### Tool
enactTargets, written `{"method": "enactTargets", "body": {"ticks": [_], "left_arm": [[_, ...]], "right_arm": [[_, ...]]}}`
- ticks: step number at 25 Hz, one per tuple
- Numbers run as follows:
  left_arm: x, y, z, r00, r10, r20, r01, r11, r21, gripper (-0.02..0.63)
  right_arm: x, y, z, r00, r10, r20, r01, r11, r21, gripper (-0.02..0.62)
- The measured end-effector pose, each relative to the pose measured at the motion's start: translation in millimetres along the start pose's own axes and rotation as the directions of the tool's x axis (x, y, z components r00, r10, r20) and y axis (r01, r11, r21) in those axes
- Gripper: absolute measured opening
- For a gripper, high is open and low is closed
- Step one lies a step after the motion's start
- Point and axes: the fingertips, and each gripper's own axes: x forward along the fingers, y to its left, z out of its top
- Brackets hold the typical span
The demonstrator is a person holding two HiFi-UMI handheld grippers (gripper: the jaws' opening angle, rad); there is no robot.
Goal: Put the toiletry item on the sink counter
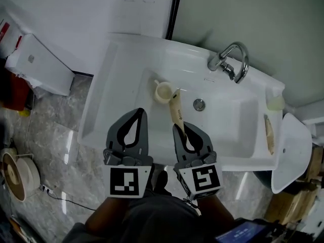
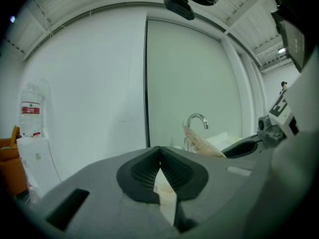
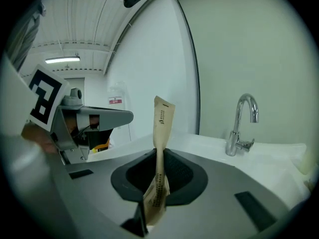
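While the left claw (image 1: 141,112) is clenched, the right claw (image 1: 176,128) grasps a tan sachet (image 3: 162,121)

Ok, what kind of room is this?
Most likely a bathroom: a white sink with a chrome faucet, a cup, and a toiletry packet in the right hand-held gripper.

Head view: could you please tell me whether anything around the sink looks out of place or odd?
One thing: a cream cup sits down in the basin of the sink rather than on its counter. Otherwise nothing looks spilled or damaged. The right gripper is clamped on a packet over the basin.
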Motion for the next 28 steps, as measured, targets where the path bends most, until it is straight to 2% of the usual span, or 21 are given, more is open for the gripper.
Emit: {"method": "enactTargets", "body": {"ticks": [11, 21, 28], "left_arm": [[37.5, 24.0, -50.4, 0.997, -0.003, -0.071, -0.002, 0.998, -0.065, 0.012], [59.6, 43.3, -84.1, 0.991, -0.001, -0.131, -0.012, 0.995, -0.099, 0.013], [68.1, 53.2, -93.3, 0.991, 0.006, -0.133, -0.021, 0.993, -0.114, 0.012]], "right_arm": [[56.1, -0.4, -59.5, 0.986, 0.047, -0.157, -0.045, 0.999, 0.017, 0.041], [92.8, -7.6, -93.7, 0.969, 0.063, -0.239, -0.054, 0.997, 0.046, 0.041], [110.3, -8.3, -117.1, 0.950, 0.082, -0.300, -0.074, 0.996, 0.040, 0.041]]}}
